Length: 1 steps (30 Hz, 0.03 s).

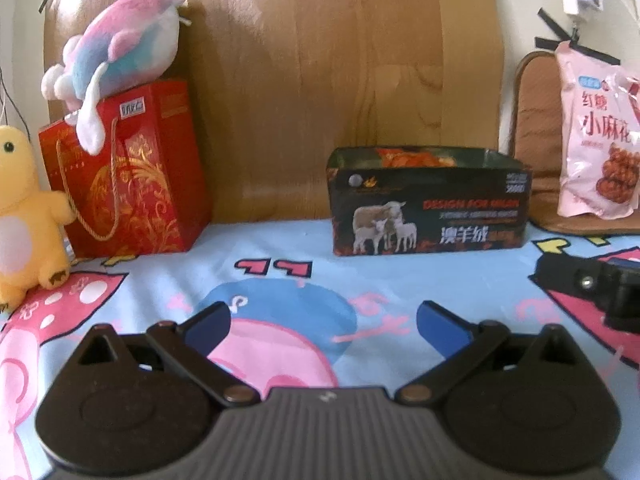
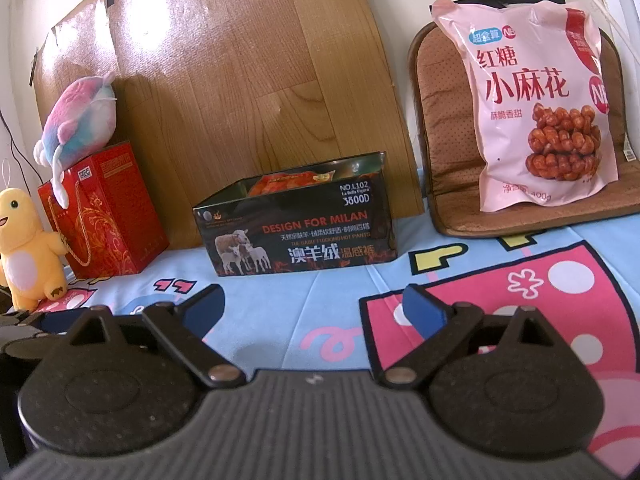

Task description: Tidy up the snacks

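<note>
An orange snack packet (image 2: 294,182) already lies in the black box (image 2: 296,236); the pink snack bag (image 2: 536,108) leans on the cushion (image 2: 444,152), apparently still to go. The left gripper (image 1: 323,322) and right gripper (image 2: 312,306) are both spread wide, holding nothing.

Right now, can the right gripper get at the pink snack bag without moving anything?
Probably yes. The right gripper is open and empty, and the pink snack bag leans on the brown cushion with only bare sheet before it; the box stands aside.
</note>
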Available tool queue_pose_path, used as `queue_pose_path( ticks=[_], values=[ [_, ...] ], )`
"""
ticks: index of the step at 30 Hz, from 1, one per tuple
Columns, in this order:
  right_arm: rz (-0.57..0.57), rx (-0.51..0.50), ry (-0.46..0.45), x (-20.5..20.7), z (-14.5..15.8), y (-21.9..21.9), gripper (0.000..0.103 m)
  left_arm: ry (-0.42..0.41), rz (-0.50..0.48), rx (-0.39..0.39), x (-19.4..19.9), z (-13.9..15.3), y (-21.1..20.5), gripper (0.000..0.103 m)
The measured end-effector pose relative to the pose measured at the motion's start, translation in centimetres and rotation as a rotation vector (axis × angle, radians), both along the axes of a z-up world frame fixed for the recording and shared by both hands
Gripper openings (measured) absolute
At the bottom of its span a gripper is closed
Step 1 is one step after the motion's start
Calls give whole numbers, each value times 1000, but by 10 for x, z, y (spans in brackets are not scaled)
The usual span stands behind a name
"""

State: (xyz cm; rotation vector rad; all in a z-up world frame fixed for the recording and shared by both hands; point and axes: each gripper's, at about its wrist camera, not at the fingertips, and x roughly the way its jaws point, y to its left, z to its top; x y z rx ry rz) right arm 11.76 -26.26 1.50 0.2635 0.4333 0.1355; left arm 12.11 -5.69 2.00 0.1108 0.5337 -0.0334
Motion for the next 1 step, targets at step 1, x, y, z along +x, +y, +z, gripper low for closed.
queue_pose_path(
  ticks=[1],
  values=[
    [0, 0, 0, 0, 0, 0, 97, -1, 0, 4, 0, 0, -1, 103]
  ],
)
